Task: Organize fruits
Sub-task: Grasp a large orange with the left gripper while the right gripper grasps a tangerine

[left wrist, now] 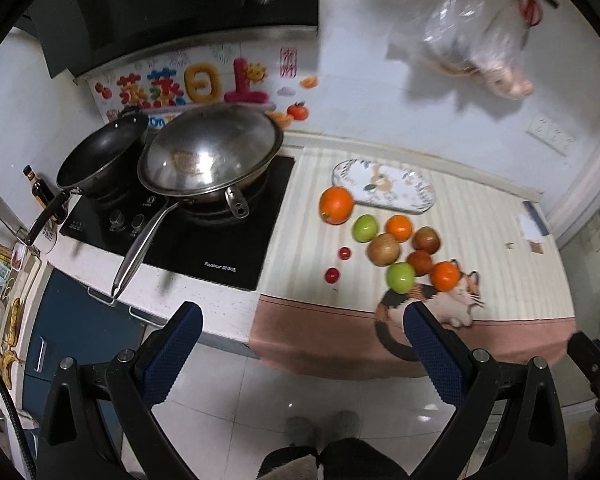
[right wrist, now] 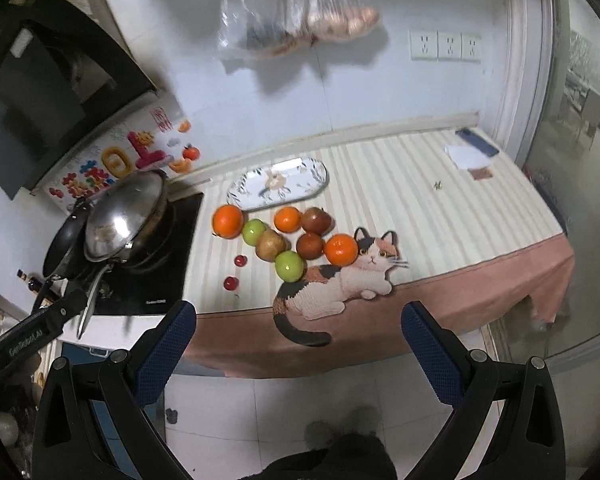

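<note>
Nearest the cameras, both grippers hang over the tiled floor in front of the desk, well short of the fruit. The left gripper (left wrist: 302, 334) has its blue-padded fingers (left wrist: 176, 348) spread wide apart with nothing between them. The right gripper (right wrist: 300, 334) is the same, its fingers (right wrist: 432, 344) apart and empty. The person's dark trouser legs and grey slippers (left wrist: 324, 426) show below, on the floor.

The desk (right wrist: 440, 208) is covered by a striped cloth with a pink near border and a calico cat picture (right wrist: 340, 280) at its near edge. The fruit lies in a loose cluster just beyond the cat. A green apple (right wrist: 289, 266) is nearest, with an orange (right wrist: 341, 249) to its right, at the cat's head. Behind them sit a dark red fruit (right wrist: 310, 245) and a brownish pear-like fruit (right wrist: 271, 245). Farther back are a second green apple (right wrist: 254, 231), a smaller orange (right wrist: 288, 219), another dark red fruit (right wrist: 317, 220), and a large orange (right wrist: 228, 221) at the far left. Two small red fruits (right wrist: 231, 283) lie apart to the left, near the stove.

Just behind the cluster rests an empty oval patterned plate (right wrist: 278, 188). To the left, a black stove (left wrist: 188, 240) carries a steel wok (left wrist: 210, 156) and a dark pan (left wrist: 100, 156). Plastic bags (right wrist: 292, 16) hang on the far wall.
</note>
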Demonstrator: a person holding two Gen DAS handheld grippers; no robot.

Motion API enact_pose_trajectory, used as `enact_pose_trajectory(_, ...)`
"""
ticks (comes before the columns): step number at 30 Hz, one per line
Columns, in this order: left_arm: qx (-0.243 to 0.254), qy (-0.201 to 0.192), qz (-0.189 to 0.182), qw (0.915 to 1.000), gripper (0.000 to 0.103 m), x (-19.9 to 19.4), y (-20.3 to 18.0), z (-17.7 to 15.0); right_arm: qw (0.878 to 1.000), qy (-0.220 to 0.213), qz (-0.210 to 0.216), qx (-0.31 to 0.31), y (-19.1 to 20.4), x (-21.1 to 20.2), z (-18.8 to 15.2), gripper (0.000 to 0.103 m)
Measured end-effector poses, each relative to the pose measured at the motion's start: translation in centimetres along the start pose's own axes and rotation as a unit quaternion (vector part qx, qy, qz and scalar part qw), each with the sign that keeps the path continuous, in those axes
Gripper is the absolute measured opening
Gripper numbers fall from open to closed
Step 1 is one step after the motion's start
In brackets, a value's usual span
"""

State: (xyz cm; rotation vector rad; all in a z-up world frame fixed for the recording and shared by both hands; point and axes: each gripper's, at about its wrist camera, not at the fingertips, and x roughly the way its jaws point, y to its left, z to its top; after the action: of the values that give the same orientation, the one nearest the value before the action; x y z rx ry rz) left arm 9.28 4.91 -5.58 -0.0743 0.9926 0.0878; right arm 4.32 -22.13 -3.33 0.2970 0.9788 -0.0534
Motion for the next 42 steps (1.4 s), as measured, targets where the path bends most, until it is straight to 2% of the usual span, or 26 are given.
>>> enact_pose_trajectory(3,0.007,0.027,-0.002,0.9996,0.103,3.3,0.0,1.6,1.000,0.016,-0.009,0.004,-0.5,3.3,0.7,0.103)
enact_pose_trajectory(8,0.031,0.053,0.019,0.9980,0.103,8.9,-0.7,4.4,0.998,0.054,-0.018,0.026,-2.4,10.6,3.0,0.103)
enact_pose_trajectory(13,0.053,0.067,0.037,0.9956,0.103,13.8,-1.9,7.4,0.995,0.089,-0.007,0.049,-3.9,17.3,5.8,0.103)
enact_pose_trajectory(17,0.071,0.095,0.046,0.9919,0.103,18.8,-3.6,10.2,0.989,0.130,0.002,0.065,-5.1,23.4,7.5,0.103)
enact_pose_trajectory(23,0.140,0.134,0.066,0.9789,0.103,27.5,-6.8,13.9,0.977,0.198,0.014,0.078,-7.1,32.0,8.7,0.103)
enact_pose_trajectory(27,0.164,0.181,0.072,0.9669,0.103,33.3,-8.3,15.5,0.968,0.242,0.021,0.071,-7.4,36.6,9.0,0.103)
enact_pose_trajectory(30,0.186,0.216,0.072,0.9559,0.103,36.7,-9.3,16.0,0.963,0.261,0.024,0.070,-7.5,38.8,9.3,0.103)
enact_pose_trajectory(36,0.218,0.260,0.069,0.9381,0.103,41.5,-10.4,16.2,0.951,0.292,0.029,0.098,-8.3,41.6,9.5,0.103)
enact_pose_trajectory(39,0.219,0.279,0.065,0.9328,0.103,43.3,-10.4,16.0,0.947,0.303,0.029,0.104,-8.4,42.1,9.5,0.103)
enact_pose_trajectory(41,0.216,0.278,0.060,0.9341,0.095,44.1,-10.3,16.0,0.945,0.305,0.029,0.111,-8.5,42.5,9.5,0.103)
enact_pose_trajectory(42,0.214,0.275,0.051,0.9360,0.085,44.5,-10.2,15.9,0.945,0.306,0.029,0.115,-8.6,42.6,9.5,0.103)
